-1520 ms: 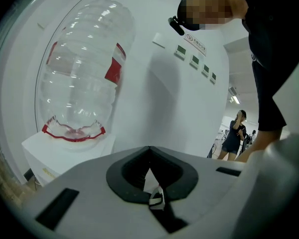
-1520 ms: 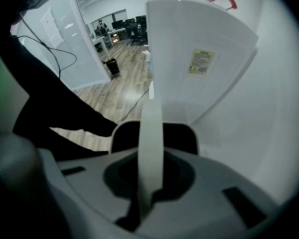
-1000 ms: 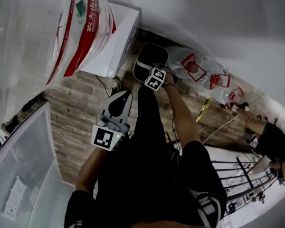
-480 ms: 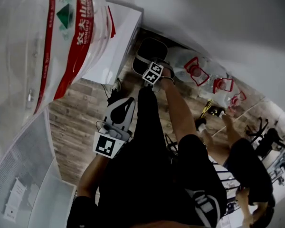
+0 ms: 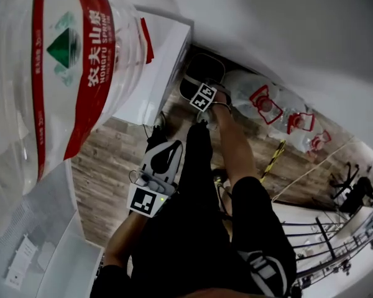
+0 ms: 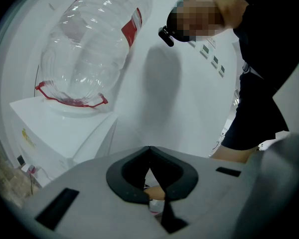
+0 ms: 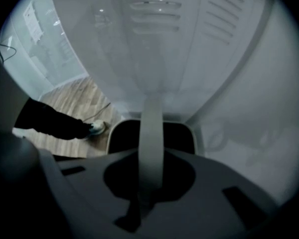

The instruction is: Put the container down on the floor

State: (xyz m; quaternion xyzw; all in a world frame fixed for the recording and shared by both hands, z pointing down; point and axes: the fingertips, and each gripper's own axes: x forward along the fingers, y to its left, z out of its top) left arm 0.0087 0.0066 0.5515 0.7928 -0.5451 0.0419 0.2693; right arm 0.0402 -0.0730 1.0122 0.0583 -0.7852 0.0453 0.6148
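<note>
Directly beneath the right tool, clamped tight on its white handle: the container, hanging upright over the floor beside the dispenser. Left tool closed, empty, farther off. Lower straight down.

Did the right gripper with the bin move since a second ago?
Yes, a little. Against the bottles on the floor, the right gripper, holding the container, has shifted up the picture toward the wall; the camera swayed too.

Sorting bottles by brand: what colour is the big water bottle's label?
The label is red; the head view shows it best.
</note>
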